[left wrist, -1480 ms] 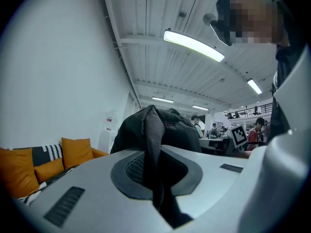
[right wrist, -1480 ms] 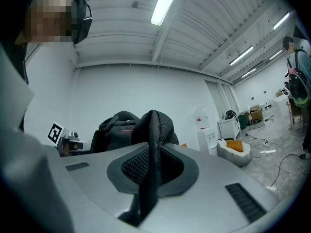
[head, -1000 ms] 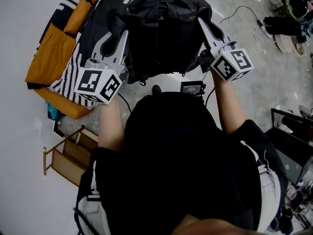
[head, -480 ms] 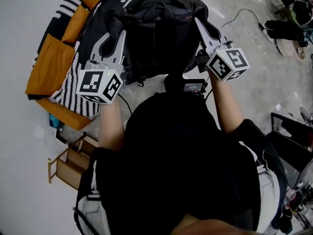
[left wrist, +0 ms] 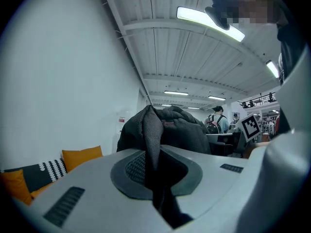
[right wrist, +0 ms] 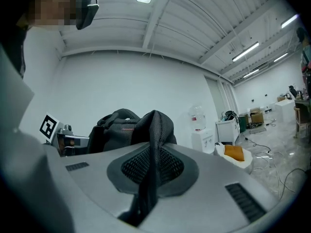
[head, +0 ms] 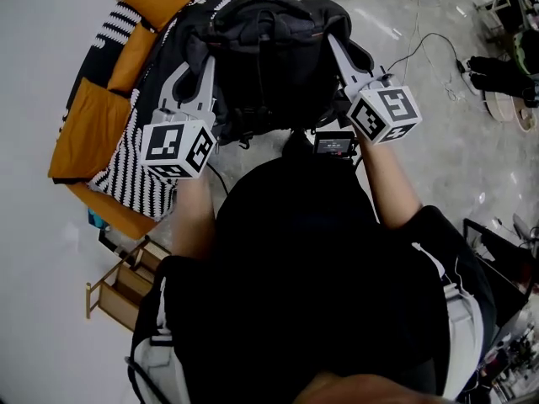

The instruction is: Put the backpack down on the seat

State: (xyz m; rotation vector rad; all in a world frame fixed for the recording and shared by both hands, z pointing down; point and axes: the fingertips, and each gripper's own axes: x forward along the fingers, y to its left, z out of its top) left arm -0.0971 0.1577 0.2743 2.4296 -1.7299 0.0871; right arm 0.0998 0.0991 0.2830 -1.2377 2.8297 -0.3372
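Observation:
A black backpack (head: 269,57) hangs in the air between both grippers, over the near edge of a sofa seat (head: 135,167) with a black-and-white striped cover and orange cushions (head: 84,129). My left gripper (head: 206,57) is shut on a black mesh shoulder strap (left wrist: 151,135) on the pack's left side. On the pack's right side, my right gripper (head: 333,42) is shut on the other strap (right wrist: 153,144). Each gripper view shows the backpack's bulk (left wrist: 180,130) (right wrist: 116,125) just beyond the jaws, with the strap running down between the pads.
A small wooden rack (head: 118,276) stands on the floor at the lower left, next to the sofa's end. Cables (head: 421,40) and dark gear (head: 505,70) lie on the grey floor to the right. A water dispenser (right wrist: 198,125) stands by the white wall. People (left wrist: 217,121) stand far off.
Both grippers and the backpack have shifted a little up the head view, closer over the sofa. The grips on both straps are unchanged.

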